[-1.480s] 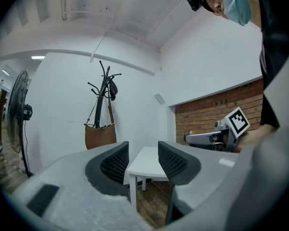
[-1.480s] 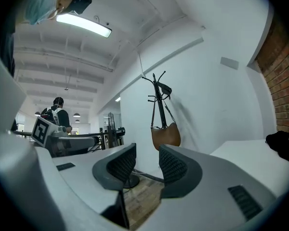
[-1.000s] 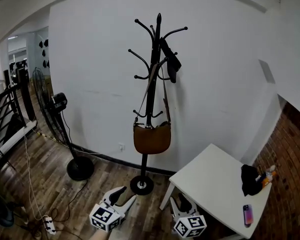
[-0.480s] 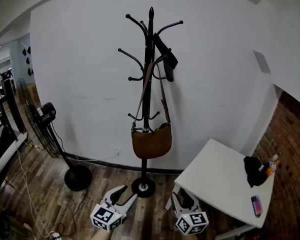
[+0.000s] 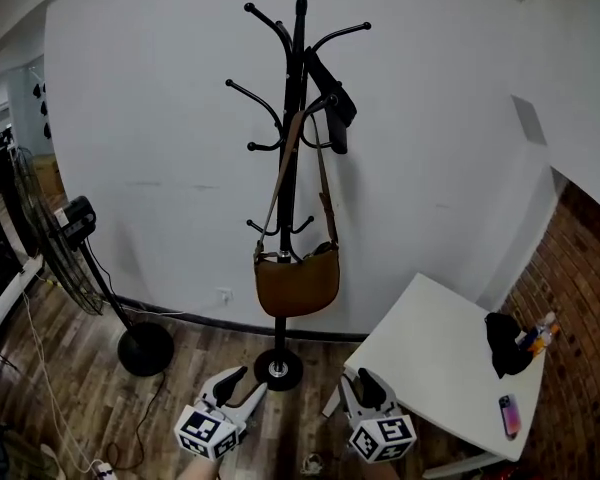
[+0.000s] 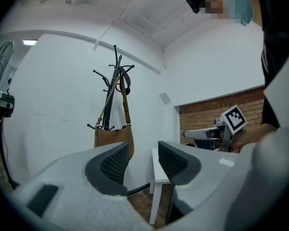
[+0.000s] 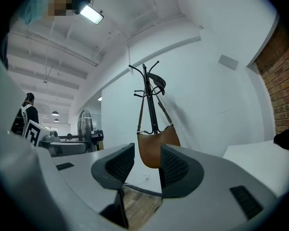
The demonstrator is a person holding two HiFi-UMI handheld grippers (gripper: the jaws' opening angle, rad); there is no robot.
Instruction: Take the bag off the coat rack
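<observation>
A brown shoulder bag (image 5: pixel 297 283) hangs by its long strap from an upper hook of the black coat rack (image 5: pixel 296 148), which stands against the white wall. A black item (image 5: pixel 333 103) hangs from another upper hook. My left gripper (image 5: pixel 242 386) and right gripper (image 5: pixel 363 388) are low in the head view, well short of the rack, both open and holding nothing. In the left gripper view the bag (image 6: pixel 113 136) shows just left of the left gripper (image 6: pixel 142 160). The right gripper view has the bag (image 7: pixel 156 143) straight beyond the right gripper (image 7: pixel 147 163).
A white table (image 5: pixel 420 363) stands at the right, carrying a black object (image 5: pixel 502 343), a phone (image 5: pixel 509 414) and a small bottle (image 5: pixel 540 333). A standing fan (image 5: pixel 70 233) and its cable are at the left. A brick wall (image 5: pixel 590 348) closes the right side.
The head view has shifted, so the rack and bag now sit more central and higher in frame. Both grippers stay low and open, the right one slightly farther forward.
</observation>
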